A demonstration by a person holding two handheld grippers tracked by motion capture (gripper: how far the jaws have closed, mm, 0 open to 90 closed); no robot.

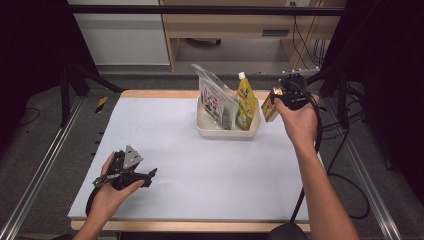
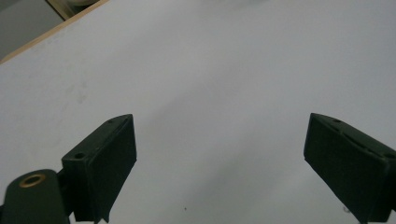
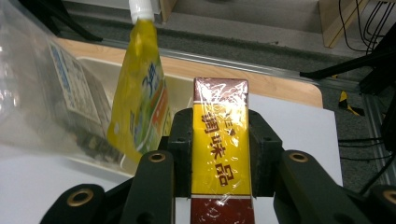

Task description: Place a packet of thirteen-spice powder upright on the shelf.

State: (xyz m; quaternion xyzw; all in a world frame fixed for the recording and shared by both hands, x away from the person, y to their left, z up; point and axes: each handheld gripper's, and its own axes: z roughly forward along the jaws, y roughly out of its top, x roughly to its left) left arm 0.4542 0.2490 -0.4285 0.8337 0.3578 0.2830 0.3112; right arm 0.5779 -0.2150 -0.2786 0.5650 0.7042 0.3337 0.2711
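My right gripper (image 1: 278,98) is shut on a yellow and brown box (image 1: 270,105) with red characters (image 3: 219,140), held in the air just right of the white tub (image 1: 227,131). A yellow spouted pouch (image 1: 246,102) and a clear plastic bag (image 1: 216,100) of printed packs stand inside the tub. In the right gripper view the pouch (image 3: 140,88) hangs close to the left of the box, and the bag (image 3: 46,93) lies further left. My left gripper (image 1: 150,176) rests low near the table's front left, jaws wide apart with bare table between its fingers (image 2: 107,163).
The pale table top (image 1: 175,165) has a wooden rim at the back and front. Metal rails (image 1: 45,160) run along both sides. Cables (image 1: 345,170) trail at the right, and a wooden cabinet (image 1: 225,30) stands behind the table.
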